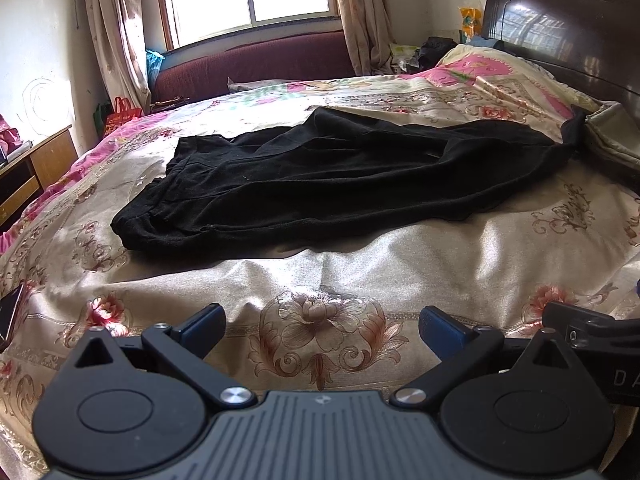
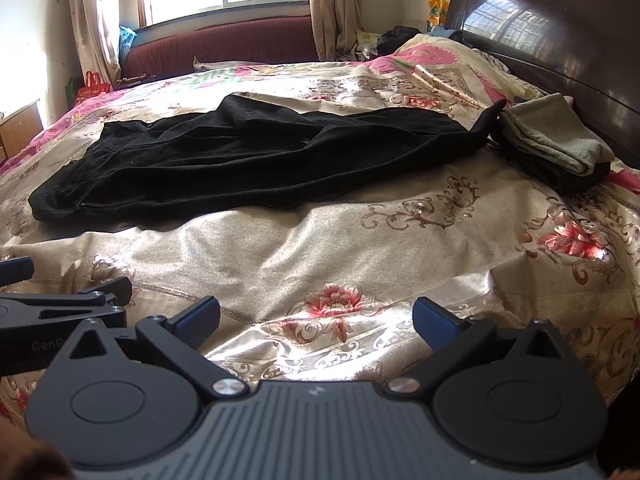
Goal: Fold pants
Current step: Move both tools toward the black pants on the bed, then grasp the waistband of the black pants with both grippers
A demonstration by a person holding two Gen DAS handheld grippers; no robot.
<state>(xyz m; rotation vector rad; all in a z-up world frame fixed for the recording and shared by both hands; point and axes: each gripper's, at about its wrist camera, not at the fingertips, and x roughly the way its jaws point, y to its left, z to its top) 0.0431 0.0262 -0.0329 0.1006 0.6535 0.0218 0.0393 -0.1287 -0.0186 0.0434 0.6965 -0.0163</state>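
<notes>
Pants are what both grippers wait in front of, and neither one touches them. The left gripper (image 1: 322, 322) has its jaws wide open with nothing between them. The right gripper (image 2: 316, 316) has its jaws wide open too, also with nothing in them. Both hang low over the near edge of the bed (image 2: 320, 248), side by side, over the shiny flowered cover.

Past a bare strip of cover lie the black pants (image 1: 320, 176). They stretch across the middle of the bed. The wide end points to the left and the thin end reaches right, toward the dark headboard (image 2: 560, 32). The thin tip (image 2: 490, 118) pokes up a bit, just beside a stack of folded cloth (image 2: 560, 144).

They look soft and floppy, like knit cloth, and probably light. They will likely bend and sag wherever they are lifted, so one pinch will not keep them flat. Good places to grab seem to be the near left corner (image 1: 124, 228) for the left gripper and the near edge close to the thin end for the right gripper. The cover looks slippery, so the pants may slide when pulled.

The cloth is plain black, with many long wrinkles and a raised fold along the far side. The legs seem to lie on top of each other, but I cannot tell for sure.
</notes>
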